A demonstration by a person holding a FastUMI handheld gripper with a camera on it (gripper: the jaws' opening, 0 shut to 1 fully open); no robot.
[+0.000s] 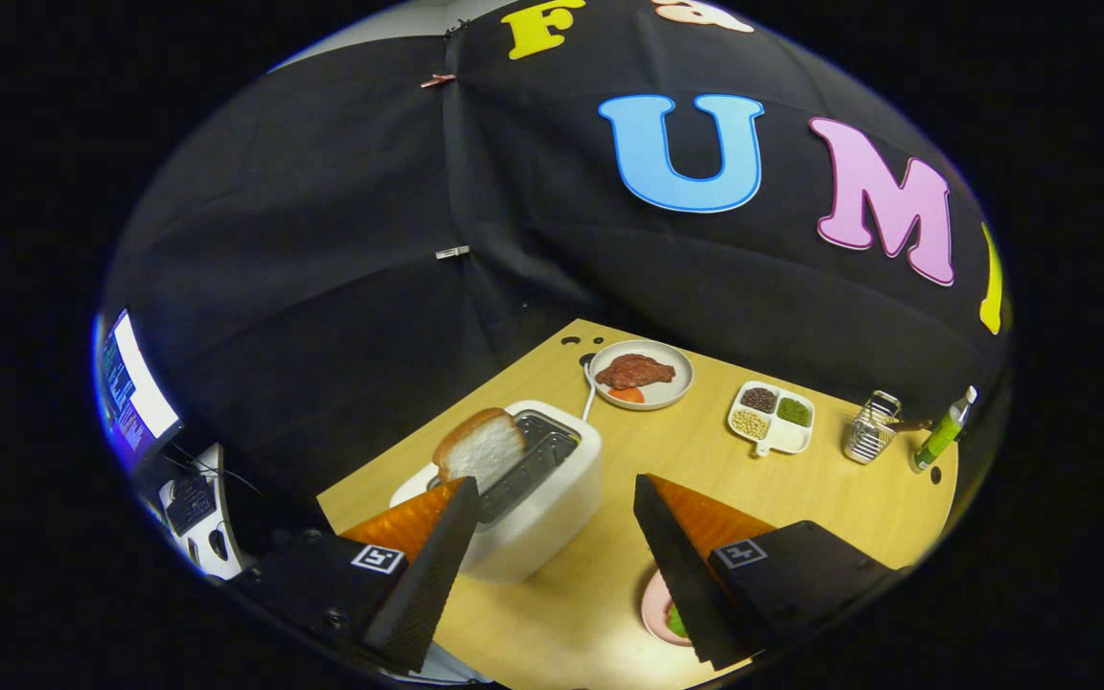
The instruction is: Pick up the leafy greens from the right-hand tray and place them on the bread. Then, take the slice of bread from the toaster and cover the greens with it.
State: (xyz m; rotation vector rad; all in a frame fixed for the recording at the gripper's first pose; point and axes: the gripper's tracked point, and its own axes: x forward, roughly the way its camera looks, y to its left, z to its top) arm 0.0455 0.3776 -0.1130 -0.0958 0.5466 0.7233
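Wooden table (801, 498) under my gripper (552, 522), fingers spread wide, holding nothing. Toaster (538, 498) just ahead between fingers, bread slice (480, 446) upright in slot. Pink plate (655, 606) with greens (677, 621) under right finger. Step, judged: fetch toaster slice. Next: advance, straddle slice, close.

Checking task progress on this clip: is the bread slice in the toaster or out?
In. The bread slice stands tilted in the white toaster's slot, top half exposed. The gripper hangs open above it, holding nothing.
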